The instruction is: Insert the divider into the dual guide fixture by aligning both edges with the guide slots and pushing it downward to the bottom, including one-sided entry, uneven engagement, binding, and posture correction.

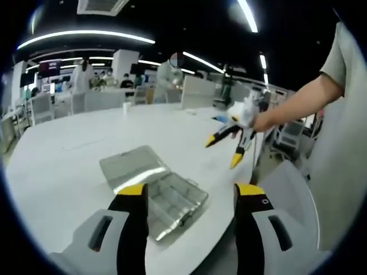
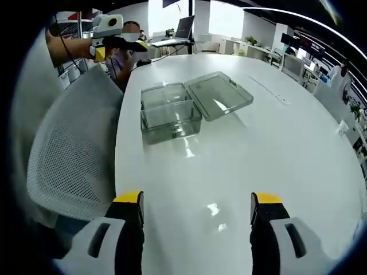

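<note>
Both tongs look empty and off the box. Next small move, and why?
Probably bring the right tongs forward over the table toward the open clear box. Both tongs, left too, are open and hold nothing; the lid lies flat, and I can't pick out a divider from here.

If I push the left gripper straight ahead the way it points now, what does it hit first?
Most likely the clear plastic box, open on the white table, lying just beyond the open left gripper. Depth is hard to judge; it may pass just over it.
</note>
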`<state>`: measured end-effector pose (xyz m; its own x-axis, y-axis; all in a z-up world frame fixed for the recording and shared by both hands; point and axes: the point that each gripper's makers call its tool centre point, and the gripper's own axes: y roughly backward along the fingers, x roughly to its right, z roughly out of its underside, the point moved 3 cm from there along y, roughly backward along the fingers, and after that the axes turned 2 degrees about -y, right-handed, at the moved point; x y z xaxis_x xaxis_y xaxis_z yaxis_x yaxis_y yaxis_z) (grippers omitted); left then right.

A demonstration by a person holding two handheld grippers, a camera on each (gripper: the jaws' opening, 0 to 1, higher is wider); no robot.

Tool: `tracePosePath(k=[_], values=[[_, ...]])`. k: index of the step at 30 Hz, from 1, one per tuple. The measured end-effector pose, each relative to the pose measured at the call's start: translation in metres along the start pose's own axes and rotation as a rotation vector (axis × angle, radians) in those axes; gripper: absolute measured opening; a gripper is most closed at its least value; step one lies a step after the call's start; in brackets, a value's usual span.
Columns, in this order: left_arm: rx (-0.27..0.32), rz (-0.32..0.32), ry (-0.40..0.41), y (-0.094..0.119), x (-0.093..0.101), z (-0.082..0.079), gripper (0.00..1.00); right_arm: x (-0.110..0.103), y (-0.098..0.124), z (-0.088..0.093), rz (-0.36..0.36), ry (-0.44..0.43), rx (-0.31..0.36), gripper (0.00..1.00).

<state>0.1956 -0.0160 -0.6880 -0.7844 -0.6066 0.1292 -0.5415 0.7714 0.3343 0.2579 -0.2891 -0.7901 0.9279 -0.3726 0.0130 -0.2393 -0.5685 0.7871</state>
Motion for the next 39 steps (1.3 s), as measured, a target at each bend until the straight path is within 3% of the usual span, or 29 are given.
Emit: tracePosePath(k=[9,17,25,39], values=[[-0.073,0.010,-0.042,-0.002,-0.002,0.006,0.64,0.009,-0.011,0.013,-0.029,0.069,-0.095,0.65],[-0.123,0.013,-0.060,0.001,-0.003,0.013,0.67,0.014,-0.019,0.028,-0.071,0.139,-0.188,0.51],[-0.142,0.004,-0.052,0.008,-0.007,0.017,0.68,0.024,-0.028,0.038,-0.107,0.201,-0.269,0.40],[-0.143,-0.031,-0.019,0.018,-0.007,0.019,0.68,0.028,-0.038,0.042,-0.163,0.260,-0.333,0.32]])
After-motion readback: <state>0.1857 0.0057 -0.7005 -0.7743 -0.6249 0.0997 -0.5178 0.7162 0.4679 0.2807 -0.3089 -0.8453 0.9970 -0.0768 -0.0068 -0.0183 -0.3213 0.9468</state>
